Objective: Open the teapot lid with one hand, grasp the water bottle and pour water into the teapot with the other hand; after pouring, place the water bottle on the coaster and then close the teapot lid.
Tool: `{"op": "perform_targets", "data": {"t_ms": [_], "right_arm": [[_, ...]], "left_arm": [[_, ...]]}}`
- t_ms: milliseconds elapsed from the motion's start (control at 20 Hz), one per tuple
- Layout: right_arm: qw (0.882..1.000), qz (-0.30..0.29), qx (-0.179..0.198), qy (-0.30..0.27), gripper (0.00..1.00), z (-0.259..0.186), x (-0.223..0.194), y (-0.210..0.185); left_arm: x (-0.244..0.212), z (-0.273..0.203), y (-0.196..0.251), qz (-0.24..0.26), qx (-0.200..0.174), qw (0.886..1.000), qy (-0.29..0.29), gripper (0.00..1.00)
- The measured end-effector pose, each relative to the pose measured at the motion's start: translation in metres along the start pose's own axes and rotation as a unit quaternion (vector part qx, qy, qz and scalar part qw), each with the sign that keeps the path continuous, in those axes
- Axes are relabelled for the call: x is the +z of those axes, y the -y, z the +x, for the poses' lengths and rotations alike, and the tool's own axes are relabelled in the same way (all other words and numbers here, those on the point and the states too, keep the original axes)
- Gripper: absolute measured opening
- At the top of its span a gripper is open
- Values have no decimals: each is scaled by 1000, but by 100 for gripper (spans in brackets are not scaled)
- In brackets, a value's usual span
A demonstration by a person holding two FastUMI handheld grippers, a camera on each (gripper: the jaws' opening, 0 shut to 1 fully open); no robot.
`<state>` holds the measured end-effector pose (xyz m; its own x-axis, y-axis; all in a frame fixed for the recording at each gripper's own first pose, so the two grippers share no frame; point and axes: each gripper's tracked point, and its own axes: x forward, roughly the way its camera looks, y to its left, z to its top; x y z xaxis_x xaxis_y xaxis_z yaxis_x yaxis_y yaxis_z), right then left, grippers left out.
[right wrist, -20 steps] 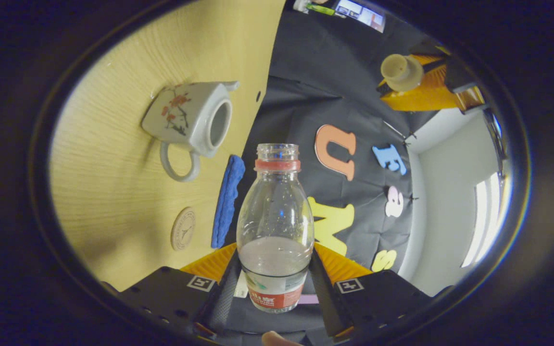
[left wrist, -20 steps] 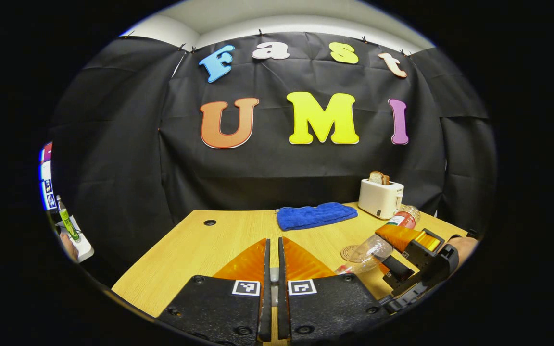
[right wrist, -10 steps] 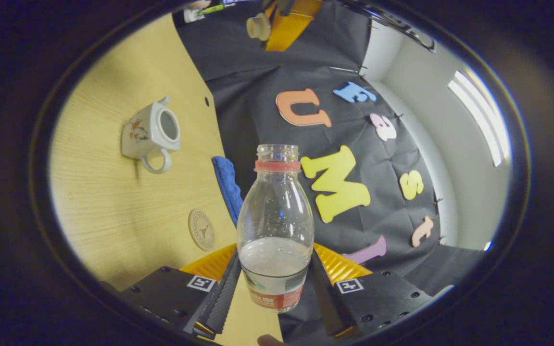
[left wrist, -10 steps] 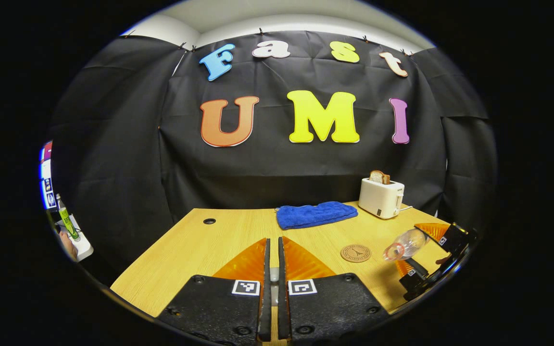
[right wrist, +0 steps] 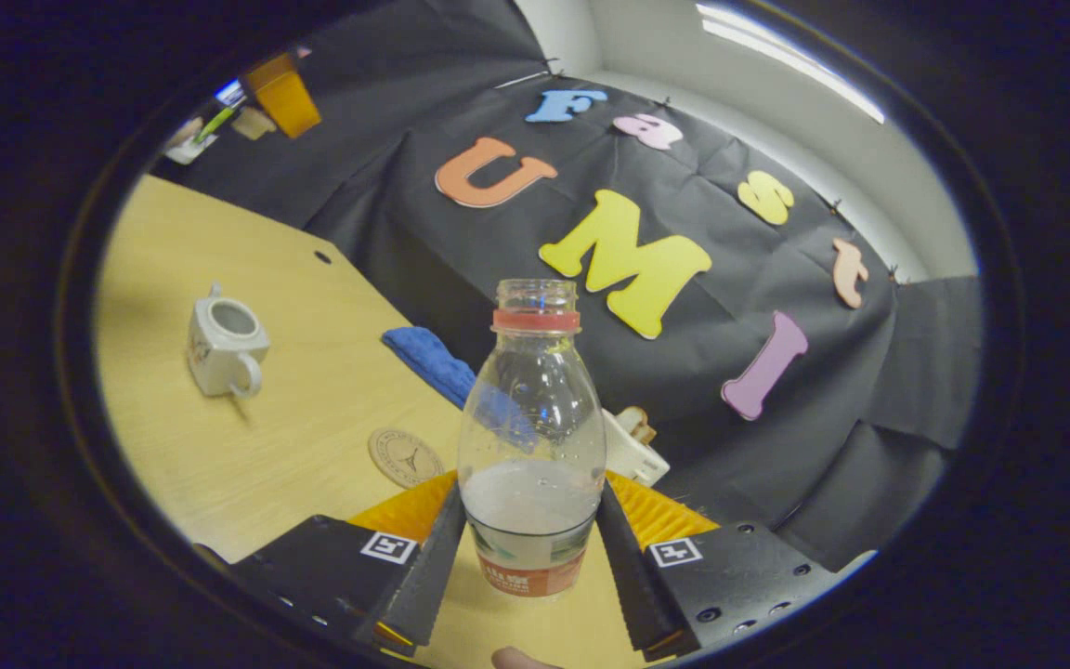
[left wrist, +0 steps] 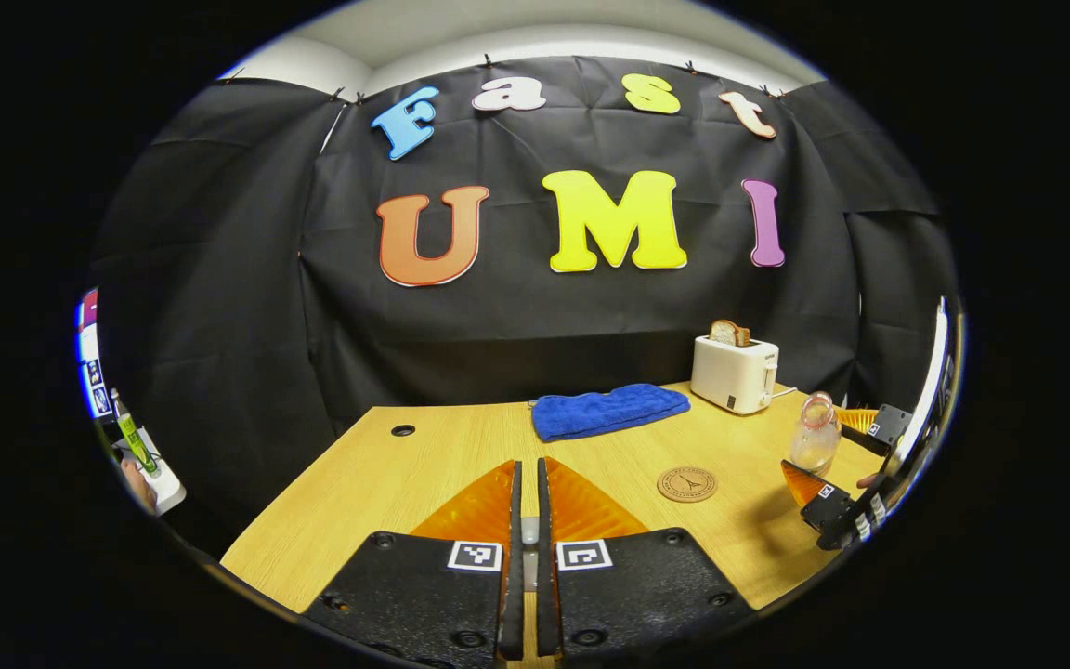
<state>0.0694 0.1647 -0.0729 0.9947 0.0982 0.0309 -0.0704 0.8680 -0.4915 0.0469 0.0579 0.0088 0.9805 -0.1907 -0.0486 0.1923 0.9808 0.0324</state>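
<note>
My right gripper (right wrist: 532,497) is shut on the clear water bottle (right wrist: 532,437), which has no cap, a red neck ring and water in its lower part. In the left gripper view the bottle (left wrist: 815,437) stands nearly upright above the table's right side, to the right of the round coaster (left wrist: 686,484). The white teapot (right wrist: 219,342) sits with no lid on the table, far left of the bottle. The coaster (right wrist: 404,457) lies between them. My left gripper (left wrist: 527,469) is shut on the pale teapot lid (right wrist: 252,122), held in the air.
A folded blue towel (left wrist: 609,413) lies at the back of the wooden table (left wrist: 386,483). A white toaster (left wrist: 733,373) with a slice of bread in it stands at the back right. A cable hole (left wrist: 403,430) is near the back left.
The bottle swung from lying tilted to nearly upright and moved right, away from the teapot and past the coaster. The left gripper with the lid hardly moved.
</note>
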Motion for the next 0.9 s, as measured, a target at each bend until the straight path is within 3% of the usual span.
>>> {"op": "perform_targets", "data": {"t_ms": [150,400,700,900], "right_arm": [[998,59,13,2,78,12,10,0],[994,102,40,8,78,34,36,-13],[971,228,74,-1,78,61,59,-27],[963,256,85,-7,77,87,61,-41]], "left_arm": [[-1,0,-1,0,1,1000,-2,7],[-4,2,-6,-5,4,1000,-6,7],[-3,2,-7,-12,1,1000,-5,7],[-4,3,-8,-13,1,1000,-6,7]]}}
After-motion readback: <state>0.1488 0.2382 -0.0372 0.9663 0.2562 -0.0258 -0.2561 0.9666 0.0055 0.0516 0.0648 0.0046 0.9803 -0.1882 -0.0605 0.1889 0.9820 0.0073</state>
